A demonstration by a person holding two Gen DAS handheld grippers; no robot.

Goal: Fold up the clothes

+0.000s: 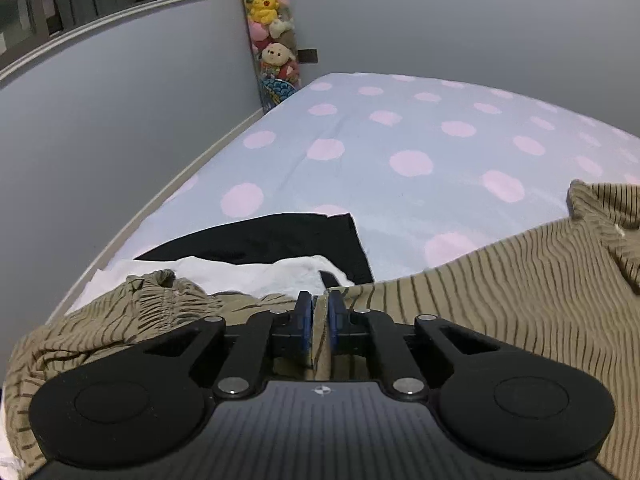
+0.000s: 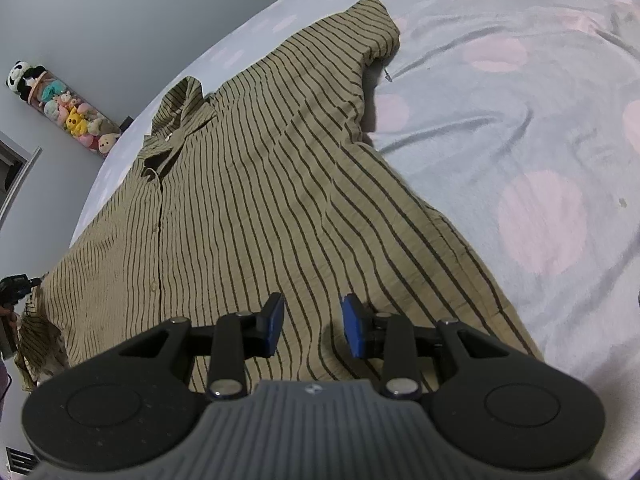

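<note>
A tan shirt with thin dark stripes (image 2: 248, 184) lies spread front-up on the bed, collar (image 2: 180, 108) at the far end and one short sleeve (image 2: 372, 28) stretched out to the right. My left gripper (image 1: 320, 300) is shut on a fold of the striped shirt (image 1: 500, 280), which stands pinched between the blue pads (image 1: 306, 320). The other sleeve (image 1: 152, 300) lies bunched just left of that grip. My right gripper (image 2: 312, 312) is open over the shirt's lower part, near its right side edge. Nothing sits between its pads (image 2: 354, 330).
The bed has a pale blue sheet with pink dots (image 1: 400, 140), bare to the right of the shirt (image 2: 540, 160). A black garment (image 1: 280, 236) and a white one (image 1: 260, 272) lie beyond the left gripper. A tall column of plush toys (image 1: 272, 28) stands against the wall.
</note>
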